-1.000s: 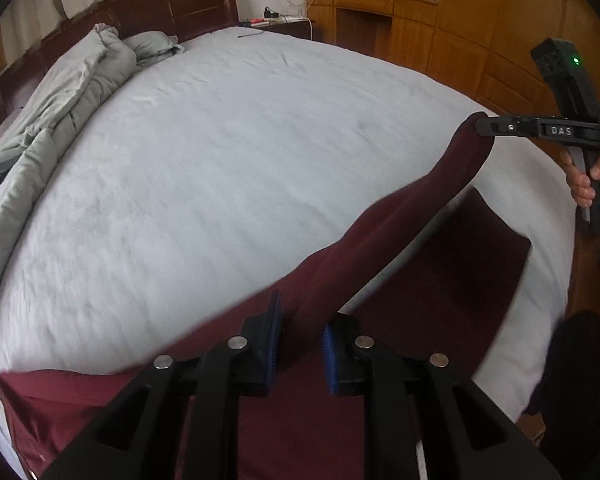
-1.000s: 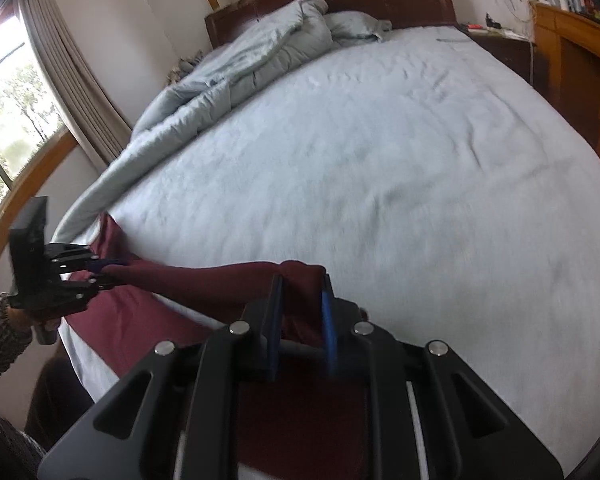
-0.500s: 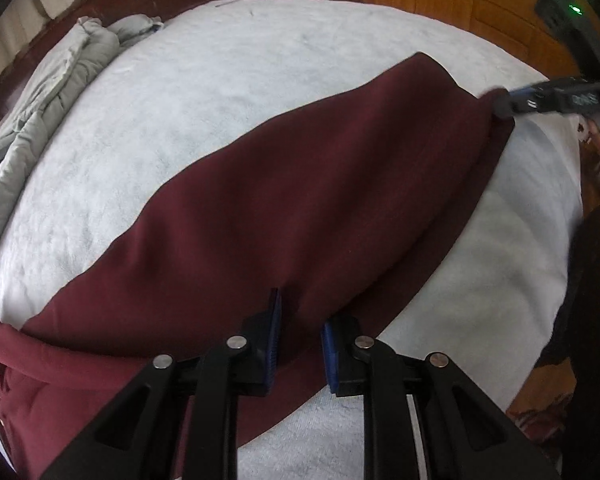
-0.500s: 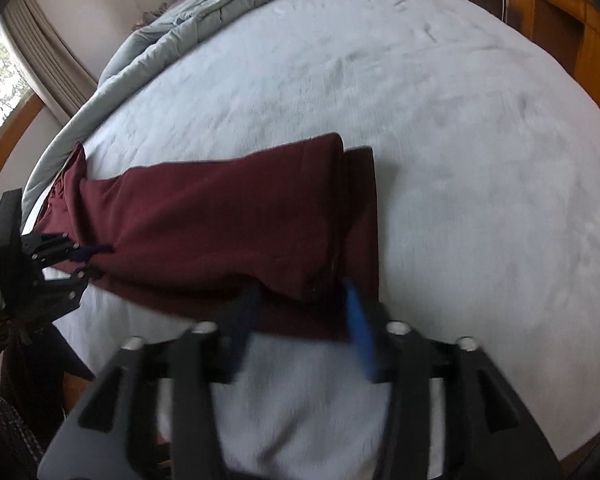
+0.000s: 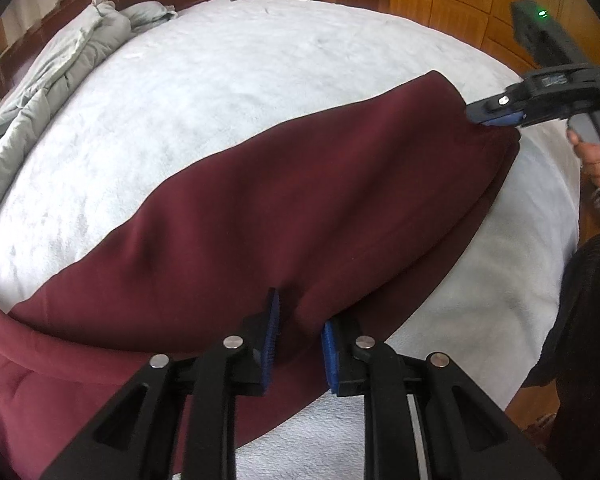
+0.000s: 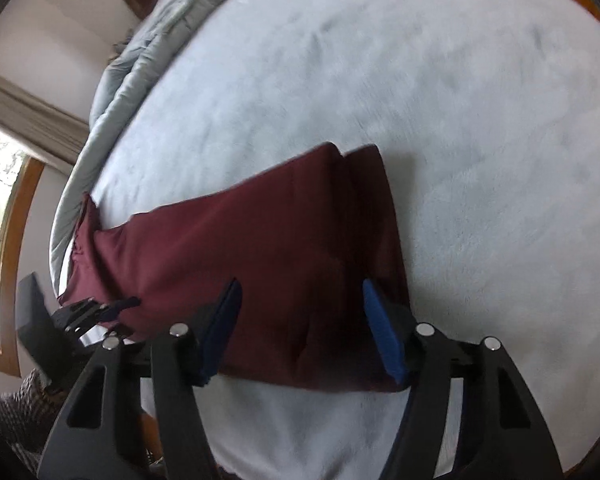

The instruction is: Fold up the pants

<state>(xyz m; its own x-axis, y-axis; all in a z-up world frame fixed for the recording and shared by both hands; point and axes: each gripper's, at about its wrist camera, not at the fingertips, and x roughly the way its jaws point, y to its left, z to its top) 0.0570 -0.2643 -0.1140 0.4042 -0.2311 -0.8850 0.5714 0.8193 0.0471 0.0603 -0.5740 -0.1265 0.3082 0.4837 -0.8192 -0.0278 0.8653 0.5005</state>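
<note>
The maroon pants (image 6: 260, 264) lie folded lengthwise near the bed's (image 6: 460, 120) near edge, the right hand-held gripper (image 6: 300, 328) spread wide above their hem end (the left hand-held gripper (image 6: 116, 306) touches their waist end).

we find no text, label, brand or number that we can read in either view. the plate on top of the right gripper (image 5: 496, 114) carries some marking, but it is too blurred for us to make out.
</note>
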